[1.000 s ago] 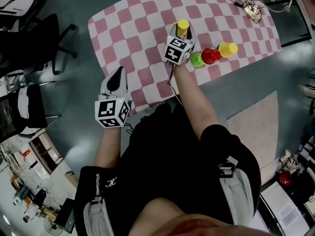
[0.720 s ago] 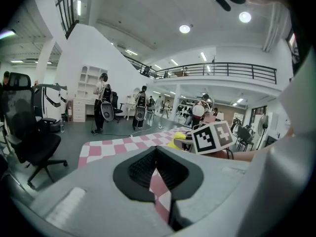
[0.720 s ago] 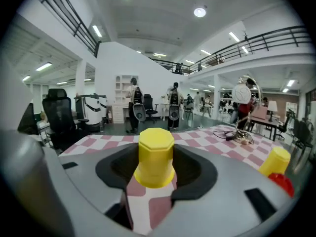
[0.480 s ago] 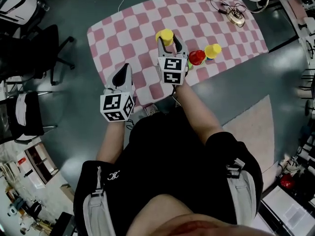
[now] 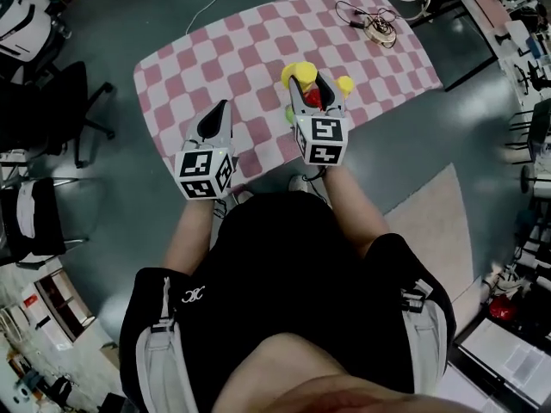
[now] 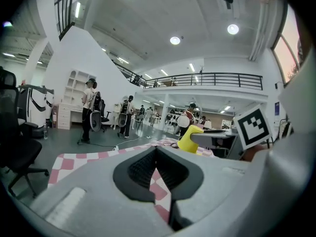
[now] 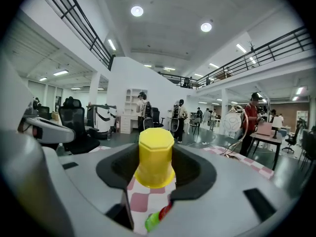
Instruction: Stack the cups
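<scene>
The right gripper [image 7: 156, 169] has its jaws standing wide and closed on an upturned yellow plastic cup with a faceted base [image 7: 156, 151], carried in the air over the near edge of the table. Directly under it sit a red plastic cup [image 5: 313, 99] and a green plastic cup [image 5: 291, 115], with a second yellow cup [image 5: 344, 83] just beside them. The left gripper [image 6: 157, 154] hangs near the table edge, its jaws together on nothing.

The stacking looks barely begun: the held cup is not yet set on another, and the rest stand singly as far as can be told. On the pink-and-white checked tablecloth [image 5: 215, 58], a tangle of cables [image 5: 372, 27] lies well apart at the far corner, so nothing blocks the way down.
</scene>
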`<state>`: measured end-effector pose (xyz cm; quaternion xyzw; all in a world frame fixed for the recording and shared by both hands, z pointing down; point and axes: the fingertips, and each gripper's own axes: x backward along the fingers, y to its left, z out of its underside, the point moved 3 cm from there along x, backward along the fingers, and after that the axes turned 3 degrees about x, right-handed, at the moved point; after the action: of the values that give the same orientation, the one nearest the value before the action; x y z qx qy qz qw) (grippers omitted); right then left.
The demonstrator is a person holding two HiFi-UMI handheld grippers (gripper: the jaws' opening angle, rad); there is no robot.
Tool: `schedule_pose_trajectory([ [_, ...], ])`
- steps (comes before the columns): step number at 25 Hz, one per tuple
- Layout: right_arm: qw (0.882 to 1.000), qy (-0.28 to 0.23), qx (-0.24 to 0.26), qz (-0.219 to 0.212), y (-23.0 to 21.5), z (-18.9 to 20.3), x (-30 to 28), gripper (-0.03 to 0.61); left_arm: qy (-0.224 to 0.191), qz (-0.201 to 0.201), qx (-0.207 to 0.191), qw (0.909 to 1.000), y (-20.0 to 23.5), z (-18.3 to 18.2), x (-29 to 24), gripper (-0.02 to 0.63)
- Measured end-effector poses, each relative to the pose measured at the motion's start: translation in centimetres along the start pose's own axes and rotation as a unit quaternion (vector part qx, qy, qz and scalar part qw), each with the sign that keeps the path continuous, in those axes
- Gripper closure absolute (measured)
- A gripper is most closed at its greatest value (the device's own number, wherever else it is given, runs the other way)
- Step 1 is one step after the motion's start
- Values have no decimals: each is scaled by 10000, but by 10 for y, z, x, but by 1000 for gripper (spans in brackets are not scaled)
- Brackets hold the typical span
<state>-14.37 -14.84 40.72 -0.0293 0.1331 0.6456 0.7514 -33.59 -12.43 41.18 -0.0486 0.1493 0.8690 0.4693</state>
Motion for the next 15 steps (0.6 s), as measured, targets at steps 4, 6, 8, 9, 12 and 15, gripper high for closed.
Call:
schedule_pose_trajectory([
  [4, 9998, -75, 53, 161, -38, -1, 17, 373, -19, 173, -89, 9998, -26, -7, -21, 598],
  [6, 9997, -62, 73, 216, -58, 3, 24, 373, -20, 254, -124, 9996, -40, -10, -30, 598],
  [8, 9997, -49, 97, 234, -77, 7, 27, 372, -20, 305, -149, 9994, -52, -12, -39, 598],
  [9, 9996, -37, 110, 238, -85, 9, 28, 371, -18, 318, -156, 9994, -58, -12, -44, 598],
  [12, 9997, 27, 122, 209, -105, 19, 28, 371, 8, 327, -178, 9993, -73, -10, -55, 598],
  [15, 9998, 125, 139, 89, -115, 32, 26, 371, 44, 297, -182, 9994, -84, -6, -63, 598],
])
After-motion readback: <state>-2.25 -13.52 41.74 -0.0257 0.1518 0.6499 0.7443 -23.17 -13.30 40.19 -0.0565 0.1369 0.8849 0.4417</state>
